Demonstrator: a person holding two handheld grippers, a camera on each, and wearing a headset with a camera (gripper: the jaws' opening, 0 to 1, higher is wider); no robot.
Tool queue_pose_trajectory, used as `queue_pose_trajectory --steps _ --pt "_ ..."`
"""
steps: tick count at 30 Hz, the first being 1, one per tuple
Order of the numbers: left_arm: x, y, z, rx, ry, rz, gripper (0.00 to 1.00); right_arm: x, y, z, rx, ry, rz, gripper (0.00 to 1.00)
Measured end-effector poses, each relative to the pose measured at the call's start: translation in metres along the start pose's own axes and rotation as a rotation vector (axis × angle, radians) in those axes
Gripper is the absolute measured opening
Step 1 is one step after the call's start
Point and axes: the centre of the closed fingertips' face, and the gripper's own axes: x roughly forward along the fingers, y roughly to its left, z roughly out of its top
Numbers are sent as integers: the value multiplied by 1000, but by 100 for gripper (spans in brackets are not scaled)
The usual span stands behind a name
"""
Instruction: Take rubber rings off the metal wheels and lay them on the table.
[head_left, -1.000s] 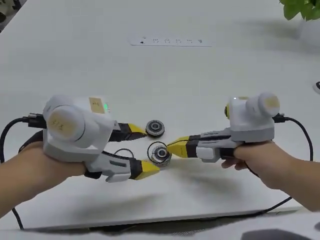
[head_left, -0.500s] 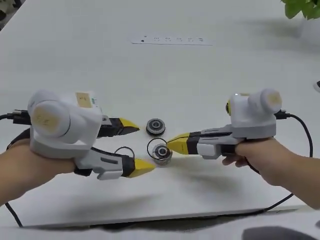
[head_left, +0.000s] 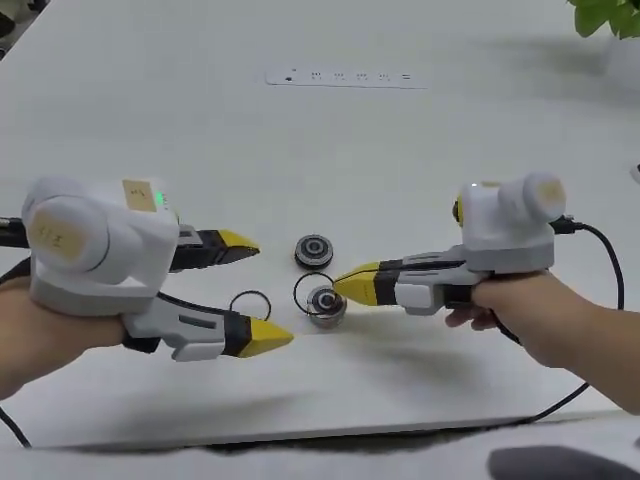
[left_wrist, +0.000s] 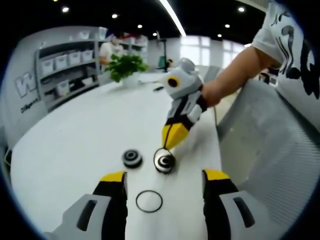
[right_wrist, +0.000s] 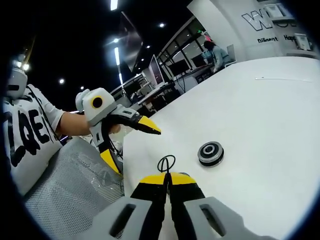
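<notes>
The right hand-held gripper (head_left: 342, 285) was closed, pinching a thin rubber ring (right_wrist: 166, 164) that looped up from its tips. It sat right against the near wheel (head_left: 326, 304) on the white counter (head_left: 420, 150). The far wheel (head_left: 314, 250), dark-rimmed, sat at the near wheel's 12 o'clock. At its 9 o'clock a loose ring (left_wrist: 136, 201) lay flat on the counter between the wide-open jaws of the left hand-held gripper (head_left: 255, 290), touching neither jaw.

place: open office/lab | white worktable (left_wrist: 65, 140) | shelving (left_wrist: 62, 70) with bins (left_wrist: 61, 61) | ceiling spotlights (left_wrist: 64, 9) | potted plant (left_wrist: 125, 65)
</notes>
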Motion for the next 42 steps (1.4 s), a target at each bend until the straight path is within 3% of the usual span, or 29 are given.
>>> queue_pose_trajectory --steps 17,42 --pt "-9 1 -2 -20 -13 19 64 9 4 8 -10 1 14 0" --pt "-18 5 -8 -36 -12 41 64 29 8 5 -21 39 44 0"
